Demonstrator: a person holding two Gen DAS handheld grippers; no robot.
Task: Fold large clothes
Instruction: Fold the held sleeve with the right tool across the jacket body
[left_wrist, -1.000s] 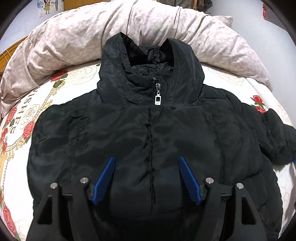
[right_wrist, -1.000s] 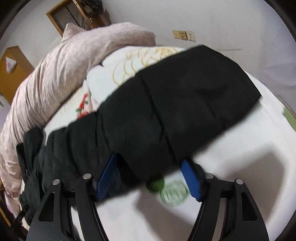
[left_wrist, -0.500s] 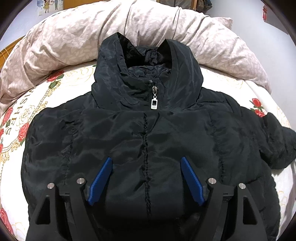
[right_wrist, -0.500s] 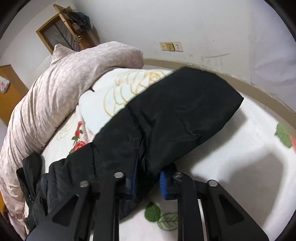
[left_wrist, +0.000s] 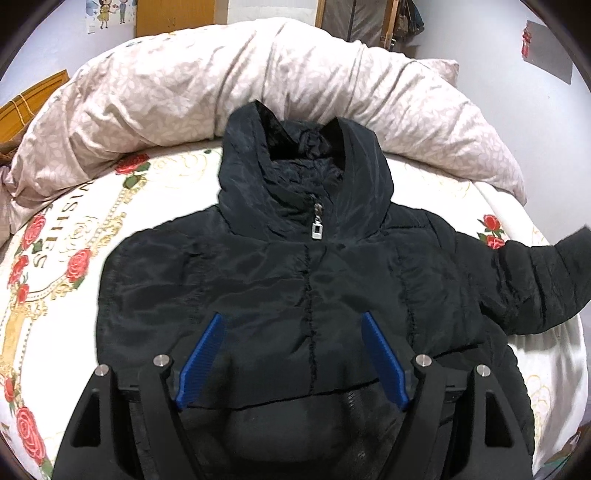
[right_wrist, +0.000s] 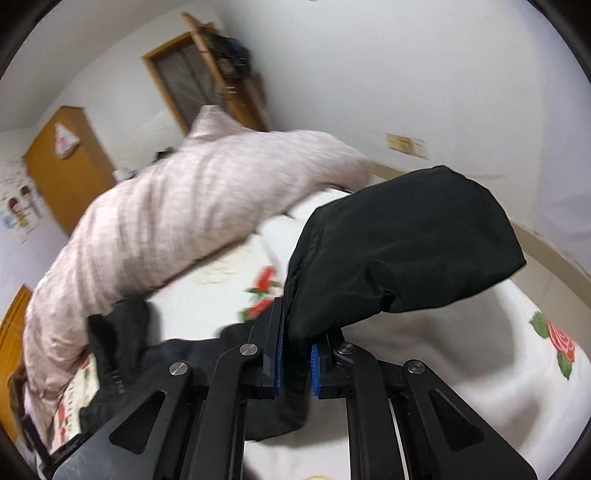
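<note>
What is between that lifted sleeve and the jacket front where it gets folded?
Nothing visible. The right gripper is clamped on the sleeve, raised off the bed; the jacket front lies bare under the open left gripper.

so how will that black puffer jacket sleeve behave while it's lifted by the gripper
The sleeve likely flops: past the right gripper it droops over. Its puffy quilting suggests it is light and springs back. The shiny shell of the jacket may slip.
</note>
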